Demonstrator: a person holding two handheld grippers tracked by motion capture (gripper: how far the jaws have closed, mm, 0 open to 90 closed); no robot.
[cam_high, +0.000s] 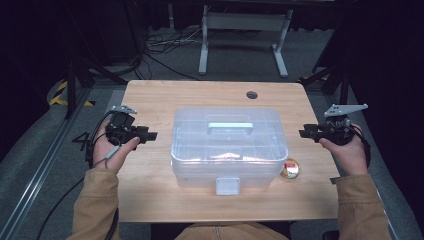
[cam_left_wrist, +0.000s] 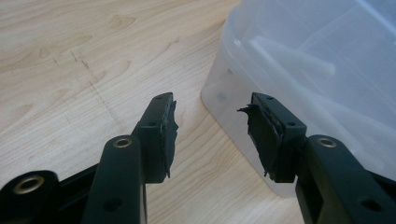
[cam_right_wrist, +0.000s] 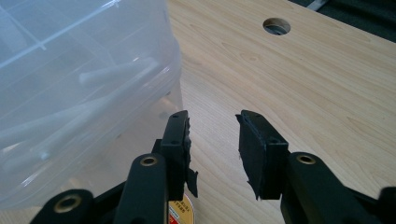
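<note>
High view first: one clear plastic box (cam_high: 229, 148) sits in the middle of the single wooden table (cam_high: 150, 95), lid on, with one pale handle (cam_high: 230, 125) across the top and one latch (cam_high: 227, 185) on the side nearest the person. Two grippers flank it, one on each side. To the left of the box the left gripper (cam_high: 151, 134) is held in one hand (cam_high: 111, 150), jaws pointing toward the box wall and stopping short of it; to the right of the box the right gripper (cam_high: 303, 133) is held in the other hand (cam_high: 347, 152), likewise aimed at the box and apart from it. From the left gripper view its two jaws stand parted with bare wood between them, one pad in front of the box's rounded corner, nothing gripped. From the right gripper view that pair is parted too, released, with the tabletop in the gap and the box wall just beside the left-hand jaw. One small round item (cam_high: 290, 169) with a red and gold label lies by the box's near right corner, possibly a tin or a roll of tape; it is too small to tell. One round cable hole (cam_high: 251, 94) sits beyond the box, toward the table's far edge.
</note>
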